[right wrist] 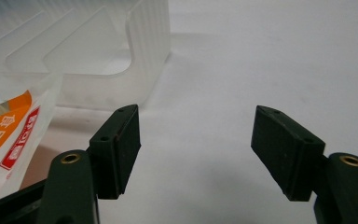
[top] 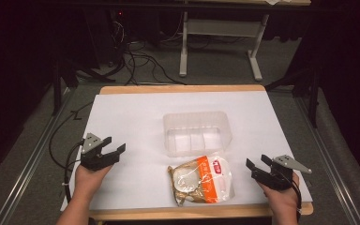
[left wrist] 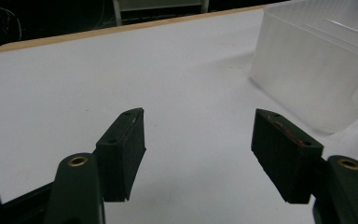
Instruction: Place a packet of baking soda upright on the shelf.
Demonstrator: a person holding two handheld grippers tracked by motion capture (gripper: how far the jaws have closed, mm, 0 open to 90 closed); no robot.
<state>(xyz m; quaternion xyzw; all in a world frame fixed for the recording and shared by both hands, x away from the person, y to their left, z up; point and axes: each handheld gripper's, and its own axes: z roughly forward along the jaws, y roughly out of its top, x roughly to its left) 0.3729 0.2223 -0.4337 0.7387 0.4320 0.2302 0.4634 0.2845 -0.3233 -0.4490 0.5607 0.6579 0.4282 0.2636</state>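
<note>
A clear plastic bin (top: 197,132) stands empty near the middle of the white table sheet (top: 131,117). Just in front of it lies a clear bag with an orange label (top: 201,179), holding something pale and round. My left gripper (top: 115,147) rests at the sheet's left side, jaws open with nothing between them (left wrist: 198,140); the bin (left wrist: 317,70) lies to its right. My right gripper (top: 258,161) sits at the sheet's right side, to the right of the bag, jaws wide open and empty (right wrist: 196,137). The bag's corner (right wrist: 14,135) and the bin (right wrist: 98,51) lie ahead to its left.
The sheet covers a wooden tabletop (top: 183,88). Beyond the far edge stand a white metal frame (top: 220,42) and loose cables (top: 136,61) on the floor. Bare sheet lies between each gripper and the bin.
</note>
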